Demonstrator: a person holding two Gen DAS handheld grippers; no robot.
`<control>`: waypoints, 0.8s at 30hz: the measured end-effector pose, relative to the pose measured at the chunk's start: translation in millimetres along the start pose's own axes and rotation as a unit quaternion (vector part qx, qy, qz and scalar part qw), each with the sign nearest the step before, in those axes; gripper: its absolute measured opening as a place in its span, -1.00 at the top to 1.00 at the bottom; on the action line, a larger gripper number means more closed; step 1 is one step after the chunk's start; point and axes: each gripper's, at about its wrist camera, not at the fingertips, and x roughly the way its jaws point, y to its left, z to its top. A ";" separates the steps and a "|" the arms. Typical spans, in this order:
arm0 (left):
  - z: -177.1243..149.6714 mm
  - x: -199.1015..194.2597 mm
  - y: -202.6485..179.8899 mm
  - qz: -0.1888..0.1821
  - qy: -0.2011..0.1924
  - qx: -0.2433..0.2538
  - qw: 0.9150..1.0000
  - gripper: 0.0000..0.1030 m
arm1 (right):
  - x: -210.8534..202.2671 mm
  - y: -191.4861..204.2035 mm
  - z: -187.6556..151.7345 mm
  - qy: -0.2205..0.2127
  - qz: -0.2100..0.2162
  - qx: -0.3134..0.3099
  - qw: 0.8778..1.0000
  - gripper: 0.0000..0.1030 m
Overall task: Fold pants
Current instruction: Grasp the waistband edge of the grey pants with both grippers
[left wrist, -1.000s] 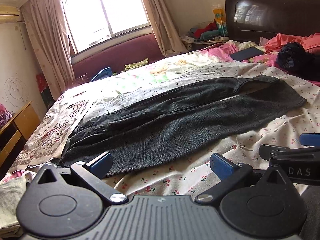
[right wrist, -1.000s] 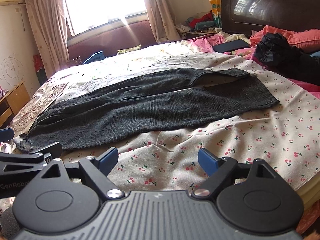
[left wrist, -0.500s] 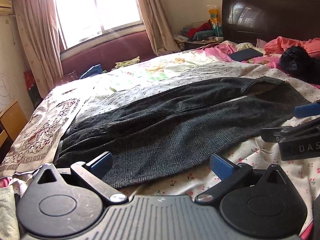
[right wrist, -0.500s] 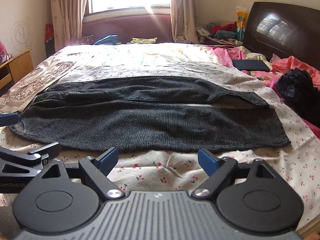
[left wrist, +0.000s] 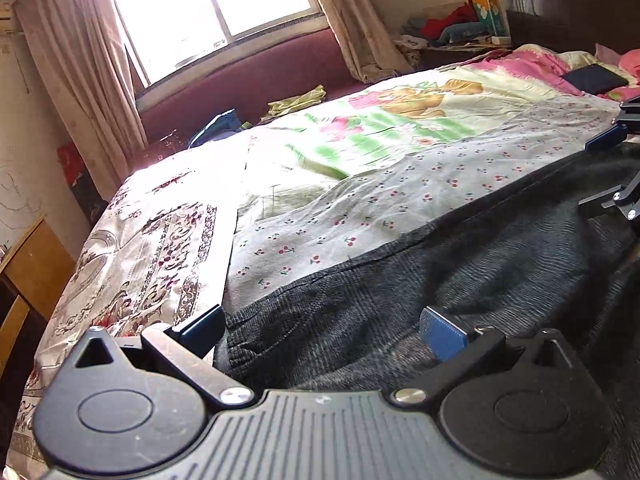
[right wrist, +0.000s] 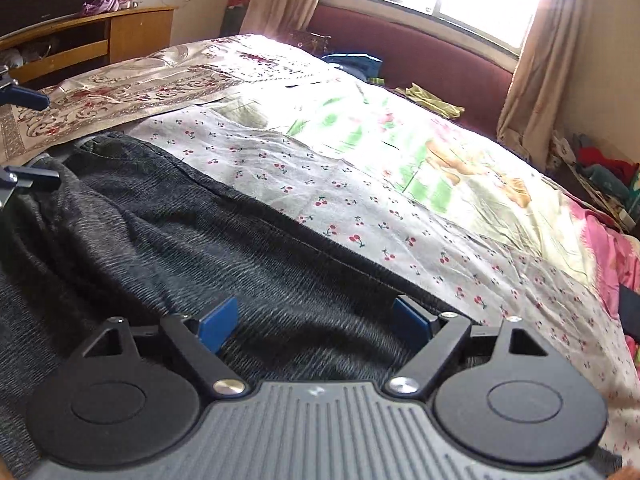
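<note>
Dark grey pants [left wrist: 460,276] lie flat on the cherry-print bedsheet [left wrist: 360,208]. My left gripper [left wrist: 320,332] is open, low over the pants at their left end, with its blue pads on either side of the cloth. My right gripper [right wrist: 316,322] is open too, low over the pants [right wrist: 200,240] further right, near their far edge. The right gripper's fingers [left wrist: 608,136] show at the right edge of the left wrist view. The left gripper's fingers [right wrist: 24,98] show at the left edge of the right wrist view.
A patterned cream and red cloth [left wrist: 132,248] covers the bed's left side. A cartoon-print sheet [left wrist: 400,120] lies beyond the pants. A maroon window seat [left wrist: 248,80] with loose clothes runs under the window. A wooden desk [right wrist: 100,36] stands left of the bed.
Both grippers have moved forward and down from the bed's near edge to sit right over the pants. The left went to the left end, the right further along. Both stay open.
</note>
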 end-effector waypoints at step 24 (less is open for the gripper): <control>19.4 147.1 69.5 -0.138 0.183 0.014 0.973 -0.83 | 130.1 -17.7 44.8 0.123 0.094 -0.009 0.988 0.47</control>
